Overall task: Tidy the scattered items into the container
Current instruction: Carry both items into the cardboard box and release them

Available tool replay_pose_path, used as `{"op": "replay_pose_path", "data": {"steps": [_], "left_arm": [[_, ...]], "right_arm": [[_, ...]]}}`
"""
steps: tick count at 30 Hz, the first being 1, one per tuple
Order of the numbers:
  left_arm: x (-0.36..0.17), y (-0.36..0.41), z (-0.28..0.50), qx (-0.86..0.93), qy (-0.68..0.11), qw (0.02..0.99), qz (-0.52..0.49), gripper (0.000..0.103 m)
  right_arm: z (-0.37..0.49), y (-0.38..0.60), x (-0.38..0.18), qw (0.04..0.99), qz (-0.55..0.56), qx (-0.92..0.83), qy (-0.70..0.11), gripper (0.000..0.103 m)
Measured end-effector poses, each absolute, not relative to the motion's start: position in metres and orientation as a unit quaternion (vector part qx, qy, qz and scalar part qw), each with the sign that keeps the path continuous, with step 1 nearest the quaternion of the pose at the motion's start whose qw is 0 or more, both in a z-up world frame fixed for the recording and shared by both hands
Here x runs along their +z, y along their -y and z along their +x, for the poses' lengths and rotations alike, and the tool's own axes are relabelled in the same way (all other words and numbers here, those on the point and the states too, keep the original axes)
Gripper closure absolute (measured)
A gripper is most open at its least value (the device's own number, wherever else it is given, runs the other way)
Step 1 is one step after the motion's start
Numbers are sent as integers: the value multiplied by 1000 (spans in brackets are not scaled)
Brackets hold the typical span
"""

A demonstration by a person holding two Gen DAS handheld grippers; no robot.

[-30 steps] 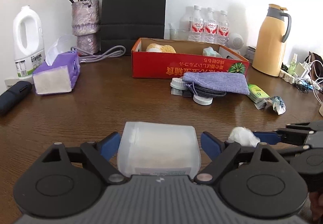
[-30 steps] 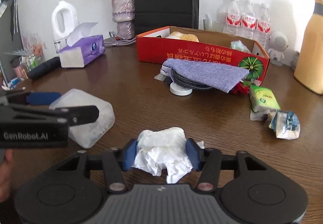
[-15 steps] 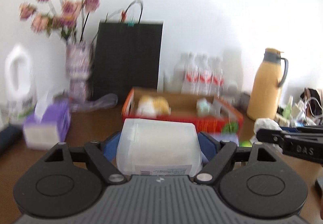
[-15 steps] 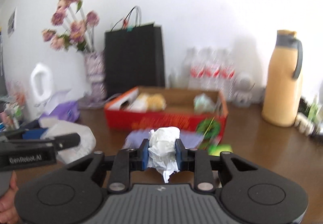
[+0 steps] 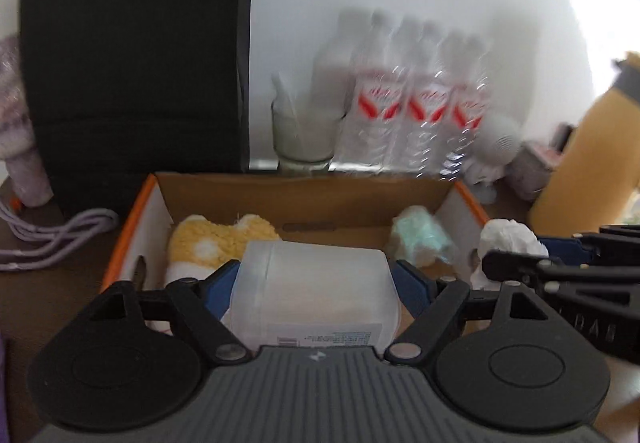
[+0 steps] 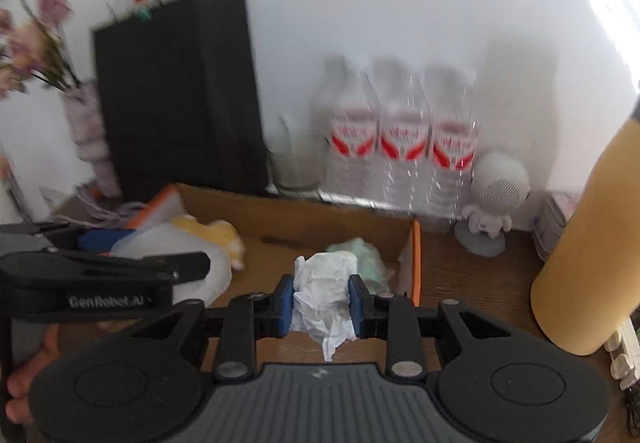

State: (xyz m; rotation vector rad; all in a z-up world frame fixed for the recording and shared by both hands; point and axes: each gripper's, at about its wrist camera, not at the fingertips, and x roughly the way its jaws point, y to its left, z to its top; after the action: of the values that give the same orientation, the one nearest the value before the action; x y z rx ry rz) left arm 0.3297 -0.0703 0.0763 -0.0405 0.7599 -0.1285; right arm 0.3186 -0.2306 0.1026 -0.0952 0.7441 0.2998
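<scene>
My left gripper is shut on a translucent plastic tub and holds it above the near side of the open cardboard box. The right gripper is shut on a crumpled white tissue, hanging over the right part of the box. In the left wrist view the tissue shows at the right, beside the box's right wall. Inside the box lie a yellow fluffy item and a pale green wad. The tub also shows at the left in the right wrist view.
Behind the box stand a black paper bag, a glass and three water bottles. A yellow thermos and a small white figure stand to the right. A vase and lilac cords sit at the left.
Both grippers rose off the table and moved forward, carrying the tub and the tissue from the near tabletop to above the cardboard box. The right jaws closed tighter on the tissue.
</scene>
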Motion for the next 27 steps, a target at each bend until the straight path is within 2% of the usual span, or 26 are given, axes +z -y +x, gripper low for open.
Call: {"op": "replay_pose_path", "data": {"steps": [4, 7, 8, 9, 10, 11, 12, 19, 23, 27], "left_arm": [[48, 79, 383, -29, -427, 903, -27, 20], [36, 84, 405, -44, -460, 886, -45, 18], [34, 85, 407, -47, -455, 888, -47, 16], [34, 87, 408, -47, -448, 892, -48, 8], [36, 88, 406, -50, -442, 894, -48, 3], [40, 87, 404, -55, -434, 898, -48, 2], [44, 87, 401, -61, -426, 901, -46, 2], [97, 58, 373, -39, -391, 919, -34, 0], [115, 31, 349, 15, -402, 915, -30, 0], [125, 16, 305, 20, -400, 916, -5, 0]], "right_arm": [[364, 218, 64, 892, -78, 140, -422, 76], [385, 218, 45, 872, -61, 155, -461, 72], [389, 219, 41, 869, -54, 154, -468, 69], [394, 219, 38, 867, -48, 153, -472, 65], [397, 220, 36, 865, -43, 151, -477, 52], [400, 220, 35, 864, -40, 150, -479, 42], [401, 220, 35, 864, -39, 151, -478, 41], [393, 231, 62, 869, 6, 145, -473, 34], [371, 234, 91, 878, 26, 135, -458, 21], [336, 233, 112, 888, 32, 132, -439, 19]]}}
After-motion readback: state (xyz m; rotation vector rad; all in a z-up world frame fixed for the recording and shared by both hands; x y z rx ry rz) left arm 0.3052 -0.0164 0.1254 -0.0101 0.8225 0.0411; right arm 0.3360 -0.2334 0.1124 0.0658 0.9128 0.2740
